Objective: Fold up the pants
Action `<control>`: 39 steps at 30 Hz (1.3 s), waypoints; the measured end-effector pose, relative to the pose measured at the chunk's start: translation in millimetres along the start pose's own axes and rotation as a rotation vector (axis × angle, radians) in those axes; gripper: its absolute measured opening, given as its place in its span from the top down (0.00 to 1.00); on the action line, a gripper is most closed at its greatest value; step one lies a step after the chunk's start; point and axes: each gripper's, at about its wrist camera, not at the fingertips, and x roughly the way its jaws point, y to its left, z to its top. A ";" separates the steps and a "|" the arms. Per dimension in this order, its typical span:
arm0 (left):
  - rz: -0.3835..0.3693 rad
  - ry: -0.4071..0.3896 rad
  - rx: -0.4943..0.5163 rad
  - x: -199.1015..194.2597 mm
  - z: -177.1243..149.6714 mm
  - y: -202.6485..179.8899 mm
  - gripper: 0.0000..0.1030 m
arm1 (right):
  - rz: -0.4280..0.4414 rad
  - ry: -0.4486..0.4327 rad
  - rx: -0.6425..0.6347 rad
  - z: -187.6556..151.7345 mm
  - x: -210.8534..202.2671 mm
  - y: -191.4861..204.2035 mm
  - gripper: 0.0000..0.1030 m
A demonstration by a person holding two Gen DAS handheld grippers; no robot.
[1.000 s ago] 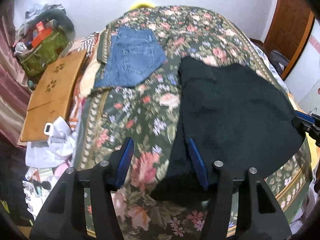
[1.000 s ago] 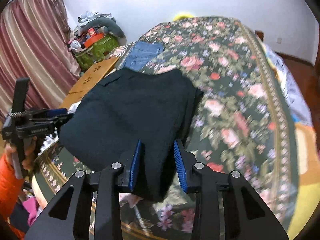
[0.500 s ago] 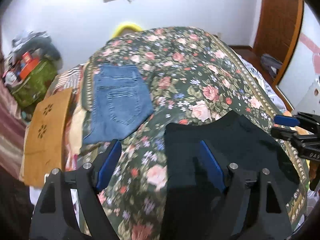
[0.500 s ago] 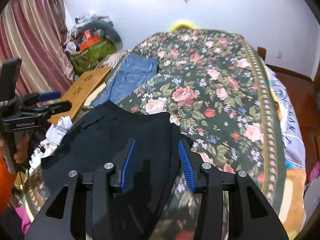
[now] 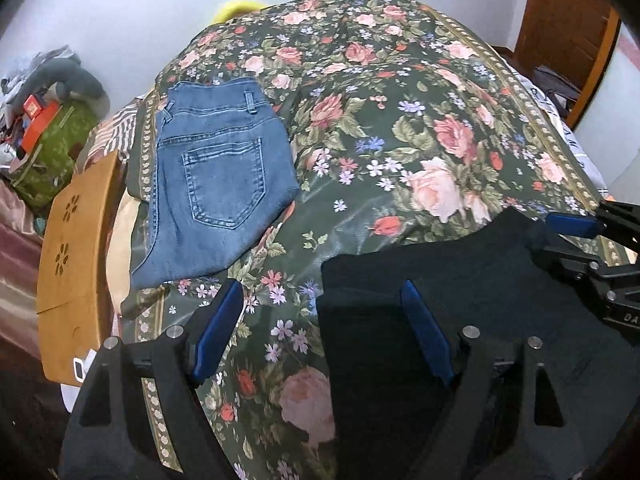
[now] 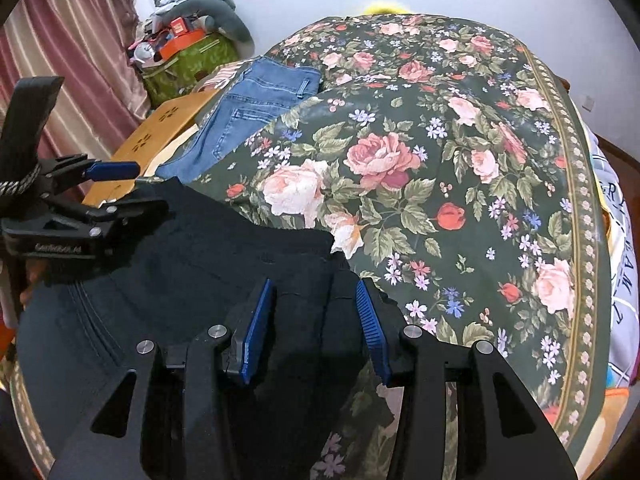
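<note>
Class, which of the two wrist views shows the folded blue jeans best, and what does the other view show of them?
The left wrist view. There the blue jeans lie nearly whole and seen from above, with back pocket, belt loop and stitching clear. In the right wrist view the jeans are far off, slanted, and partly hidden behind a ridge of the floral bedspread.

A dark green bedspread point(image 5: 400, 128) carries pink and red roses. On it lie faded blue jeans point(image 5: 216, 184) and black pants point(image 6: 192, 264); beside it, a tan wooden board point(image 5: 76, 264).
</note>
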 end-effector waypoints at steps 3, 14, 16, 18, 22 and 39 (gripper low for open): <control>0.002 -0.011 -0.014 2.5 -4.8 0.8 0.19 | -0.020 -0.007 0.003 -2.9 0.1 -1.2 0.70; 0.028 -0.080 -0.106 -34.7 -5.0 17.7 0.21 | -0.050 -0.044 0.086 -5.7 -20.5 -5.6 0.66; 0.025 -0.112 -0.119 -52.2 -5.8 23.1 0.21 | -0.039 -0.040 0.106 -5.9 -33.0 -4.3 0.65; 0.036 -0.152 -0.119 -71.8 -9.1 26.3 0.21 | -0.034 -0.051 0.106 -5.4 -43.4 -0.7 0.59; 0.021 -0.197 -0.101 -101.8 -21.4 26.1 0.20 | -0.050 -0.125 0.065 -6.1 -77.6 15.7 0.39; -0.225 0.115 -0.178 -47.9 -60.6 15.2 0.03 | 0.055 0.021 0.177 -63.7 -52.8 24.5 0.09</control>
